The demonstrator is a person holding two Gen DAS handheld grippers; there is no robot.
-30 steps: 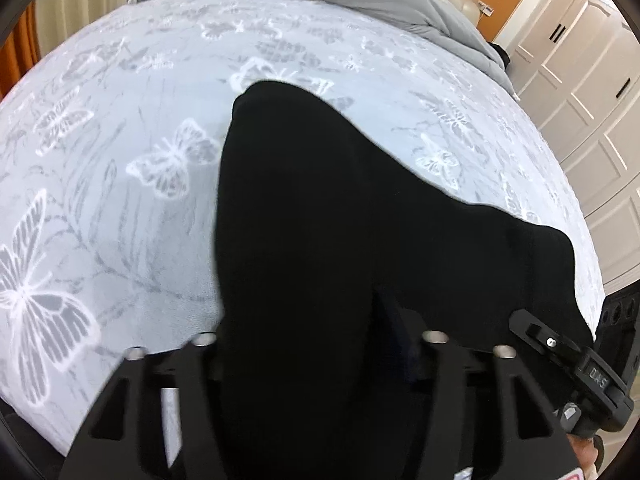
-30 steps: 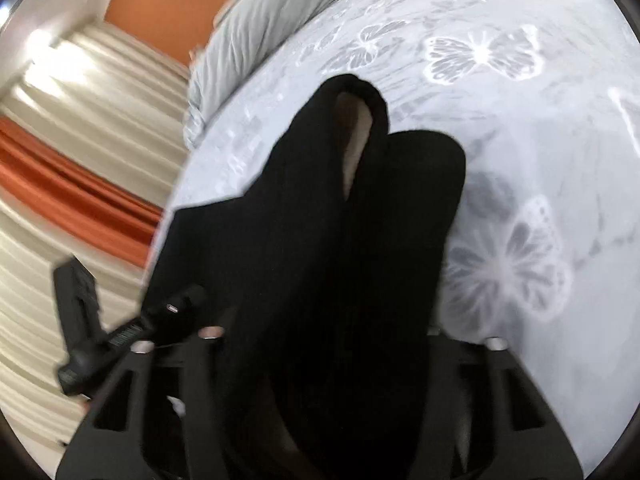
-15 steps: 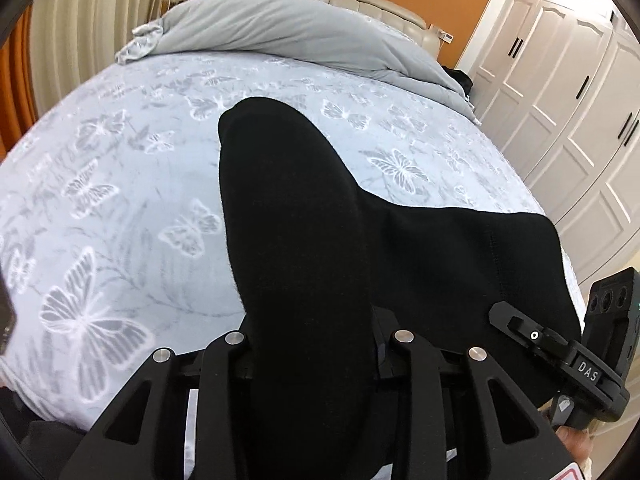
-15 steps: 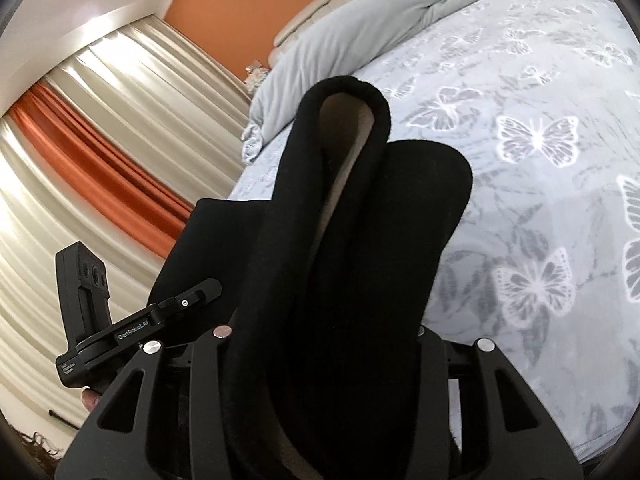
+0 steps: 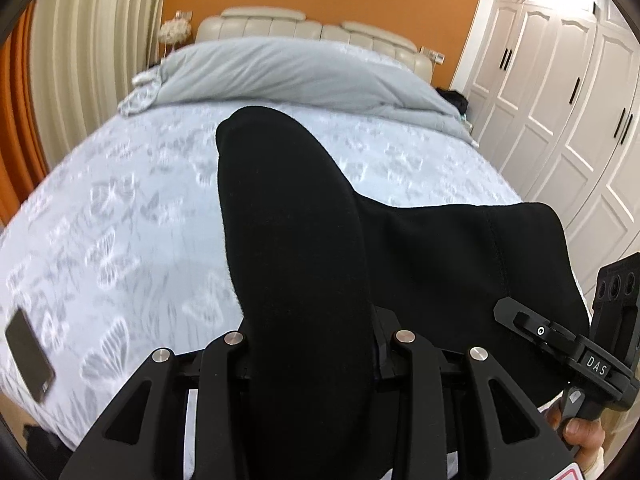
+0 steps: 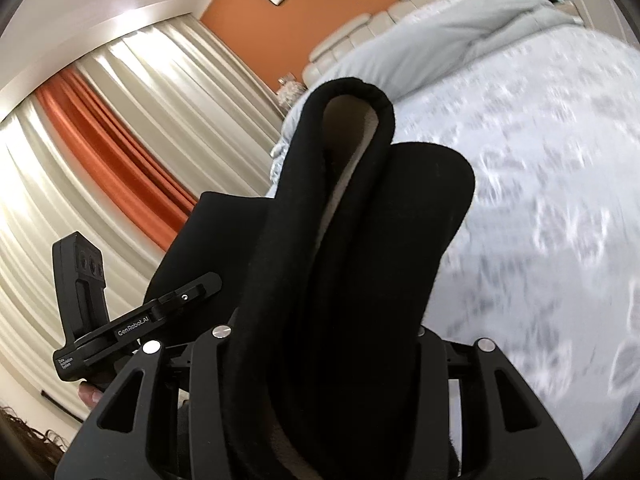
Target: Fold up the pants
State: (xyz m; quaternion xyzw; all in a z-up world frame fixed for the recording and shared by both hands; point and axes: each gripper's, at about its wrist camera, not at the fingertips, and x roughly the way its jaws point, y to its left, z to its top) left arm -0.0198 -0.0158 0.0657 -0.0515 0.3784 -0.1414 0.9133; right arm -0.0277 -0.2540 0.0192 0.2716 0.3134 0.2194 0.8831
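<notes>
Pants (image 5: 296, 264) bunched thick in both grippers, left gripper (image 5: 316, 344) and right gripper (image 6: 320, 340), jaws clamped on fabric, held above the bed (image 5: 120, 216). Risk: bulky wad slips, fold lands uneven.

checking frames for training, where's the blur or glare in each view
Left wrist view: butterfly-print bedsheet motion-smeared, black fleece pants sharp. Right wrist view: sheet more heavily streaked, cream curtains glare, fisheye bends edges.
</notes>
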